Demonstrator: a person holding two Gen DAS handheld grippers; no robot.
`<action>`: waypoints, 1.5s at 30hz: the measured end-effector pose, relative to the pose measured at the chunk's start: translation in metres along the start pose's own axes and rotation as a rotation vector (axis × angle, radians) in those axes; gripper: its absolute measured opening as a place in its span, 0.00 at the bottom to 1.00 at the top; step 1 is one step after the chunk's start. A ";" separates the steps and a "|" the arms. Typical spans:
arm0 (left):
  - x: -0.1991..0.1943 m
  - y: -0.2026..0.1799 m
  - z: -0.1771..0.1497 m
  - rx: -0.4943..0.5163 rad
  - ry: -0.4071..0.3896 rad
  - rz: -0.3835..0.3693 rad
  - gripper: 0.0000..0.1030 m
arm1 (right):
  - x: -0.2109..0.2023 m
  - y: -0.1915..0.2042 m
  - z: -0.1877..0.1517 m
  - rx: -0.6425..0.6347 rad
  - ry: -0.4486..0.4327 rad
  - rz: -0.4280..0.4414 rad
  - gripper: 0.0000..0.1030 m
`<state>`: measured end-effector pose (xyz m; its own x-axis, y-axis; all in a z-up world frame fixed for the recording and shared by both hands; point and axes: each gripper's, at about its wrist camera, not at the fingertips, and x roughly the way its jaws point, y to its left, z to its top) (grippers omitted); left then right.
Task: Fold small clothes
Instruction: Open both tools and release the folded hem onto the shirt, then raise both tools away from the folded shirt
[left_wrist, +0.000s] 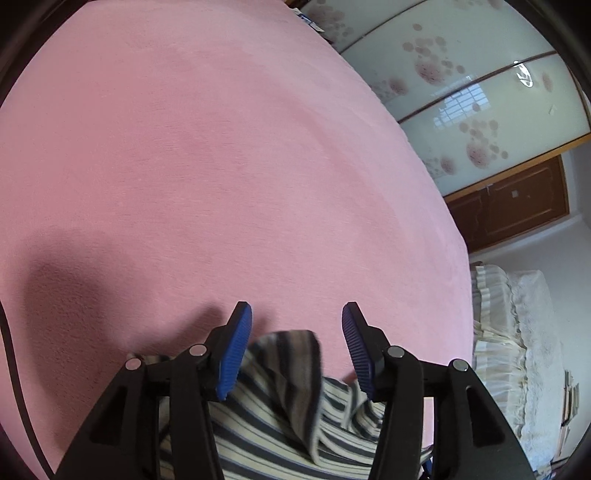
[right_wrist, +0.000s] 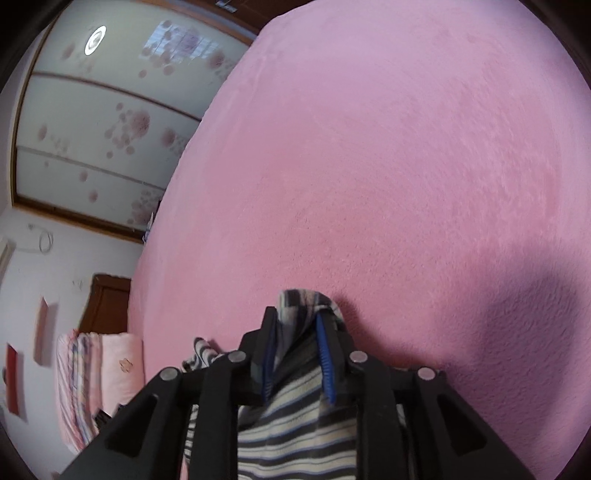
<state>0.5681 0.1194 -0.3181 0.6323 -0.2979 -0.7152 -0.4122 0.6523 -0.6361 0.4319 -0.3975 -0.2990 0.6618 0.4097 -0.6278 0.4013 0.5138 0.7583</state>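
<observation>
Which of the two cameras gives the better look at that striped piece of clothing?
The left wrist view: the striped garment spreads out between the open left tongs, with a folded corner visible on the pink blanket. The right wrist view shows only a bunched part between the right tongs.

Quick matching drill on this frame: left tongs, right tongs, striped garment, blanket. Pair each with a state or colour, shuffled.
1. left tongs
2. right tongs
3. striped garment
4. blanket

a. pink, spread flat
b. narrow gap, cloth bunched between the pads
c. wide apart, pads clear of the cloth
d. cream and dark bands, under both tongs

Pairs: 1-c, 2-b, 3-d, 4-a
</observation>
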 end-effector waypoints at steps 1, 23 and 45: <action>0.001 0.002 0.000 -0.001 -0.006 0.002 0.48 | -0.002 -0.003 0.000 0.026 -0.018 0.019 0.40; -0.040 -0.054 -0.041 0.616 -0.029 0.121 0.61 | -0.036 0.088 -0.059 -0.638 -0.101 -0.216 0.46; 0.053 -0.088 -0.111 0.809 0.194 0.222 0.63 | 0.084 0.112 -0.076 -0.689 0.080 -0.335 0.06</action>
<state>0.5649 -0.0306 -0.3319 0.4385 -0.1705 -0.8824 0.1276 0.9837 -0.1266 0.4838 -0.2482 -0.2805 0.5157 0.1891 -0.8357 0.0701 0.9628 0.2611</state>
